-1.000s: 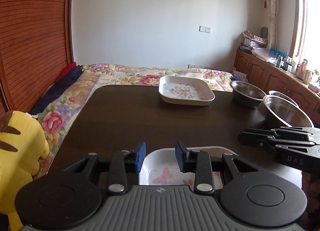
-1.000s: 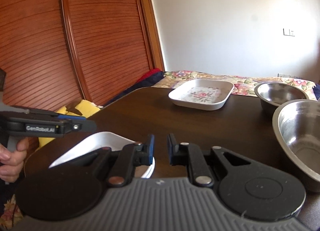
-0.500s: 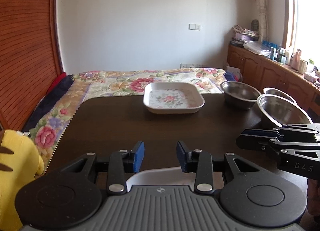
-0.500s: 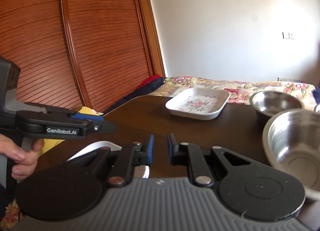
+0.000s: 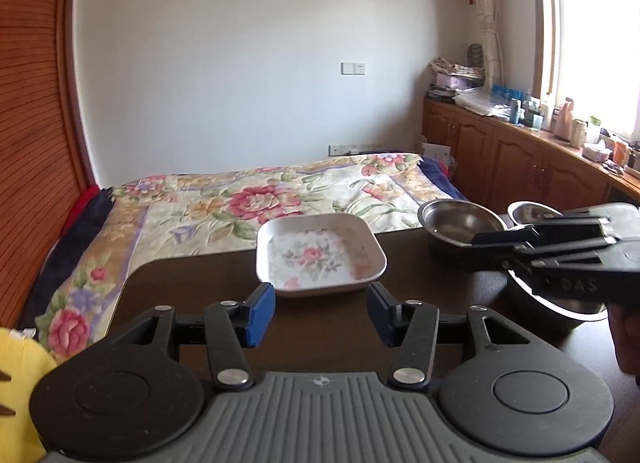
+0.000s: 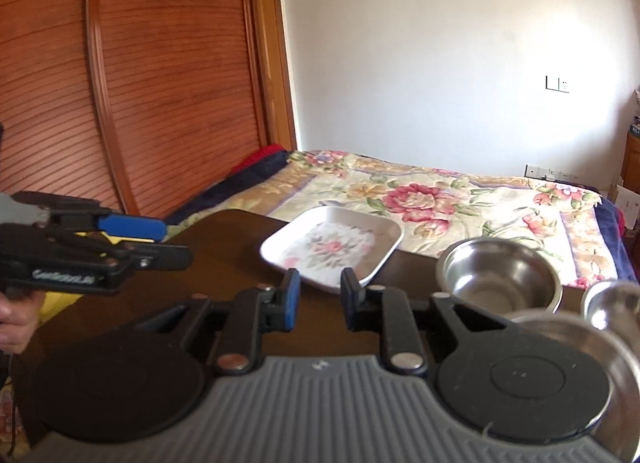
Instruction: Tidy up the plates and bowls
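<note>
Left gripper (image 5: pixel 321 306) hovers with jaws apart, empty. At its twelve o'clock, a floral square plate (image 5: pixel 320 253) sits on the dark table (image 5: pixel 192 283). Right gripper (image 6: pixel 317 295) is likewise parted, empty.

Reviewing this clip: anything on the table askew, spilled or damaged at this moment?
Nothing stands out. The floral square dish sits flat and empty near the far edge of the dark table, and the steel bowl beside it stands upright. No spills or breakage visible.

Bowl (image 5: pixel 460 225) shiny steel; square plate (image 5: pixel 320 255) glossy white (floral print); table (image 5: pixel 192 283) dark polished wood.
</note>
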The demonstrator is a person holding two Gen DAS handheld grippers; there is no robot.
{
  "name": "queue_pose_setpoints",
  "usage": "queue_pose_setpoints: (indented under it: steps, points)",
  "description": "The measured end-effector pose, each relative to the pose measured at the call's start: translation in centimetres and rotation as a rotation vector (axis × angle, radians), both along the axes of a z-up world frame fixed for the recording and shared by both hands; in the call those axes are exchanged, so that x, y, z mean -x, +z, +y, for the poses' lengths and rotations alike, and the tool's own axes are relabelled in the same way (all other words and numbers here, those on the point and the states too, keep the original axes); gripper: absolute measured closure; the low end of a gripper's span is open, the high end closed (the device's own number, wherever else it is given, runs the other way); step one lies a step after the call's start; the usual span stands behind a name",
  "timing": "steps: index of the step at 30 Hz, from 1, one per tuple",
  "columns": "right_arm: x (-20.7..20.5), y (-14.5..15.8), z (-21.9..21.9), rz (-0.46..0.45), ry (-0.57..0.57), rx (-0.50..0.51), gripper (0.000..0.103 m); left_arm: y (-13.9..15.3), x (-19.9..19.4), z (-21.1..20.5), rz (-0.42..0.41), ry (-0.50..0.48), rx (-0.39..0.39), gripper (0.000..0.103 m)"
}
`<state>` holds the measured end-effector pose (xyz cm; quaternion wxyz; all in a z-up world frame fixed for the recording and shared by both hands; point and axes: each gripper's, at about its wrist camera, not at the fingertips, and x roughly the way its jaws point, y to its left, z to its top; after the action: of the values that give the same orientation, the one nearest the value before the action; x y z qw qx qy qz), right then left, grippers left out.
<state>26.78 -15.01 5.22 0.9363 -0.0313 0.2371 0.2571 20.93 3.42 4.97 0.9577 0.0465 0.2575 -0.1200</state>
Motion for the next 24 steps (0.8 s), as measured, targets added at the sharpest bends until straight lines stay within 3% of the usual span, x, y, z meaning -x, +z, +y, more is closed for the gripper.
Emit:
queue_pose_setpoints:
  steps: [5, 7, 8, 12, 24]
  points:
    - [-2.9, 0.4, 0.6, 0.031, 0.005, 0.059, 0.077, 0.3, -2.1, -0.1, 0.006, -0.018, -0.018, 0.045]
    - [-4.1, 0.3, 0.9, 0.047, 0.007, 0.079, 0.062, 0.2, -3.1, -0.1, 0.018, -0.025, -0.022, 0.043]
    - [-4.7, 0.2, 1.1, 0.053, 0.009, 0.087, 0.059, 0.1, -3.7, -0.1, 0.023, -0.025, -0.027, 0.043]
    - [-6.8, 0.3, 1.7, 0.096, 0.024, 0.119, 0.059, -0.4, -5.4, 0.2, 0.034, -0.029, -0.057, 0.042]
    - [-12.0, -1.7, 3.4, 0.259, 0.017, 0.166, 0.059, -2.0, -10.5, 2.4, 0.082, -0.032, -0.045, 0.045]
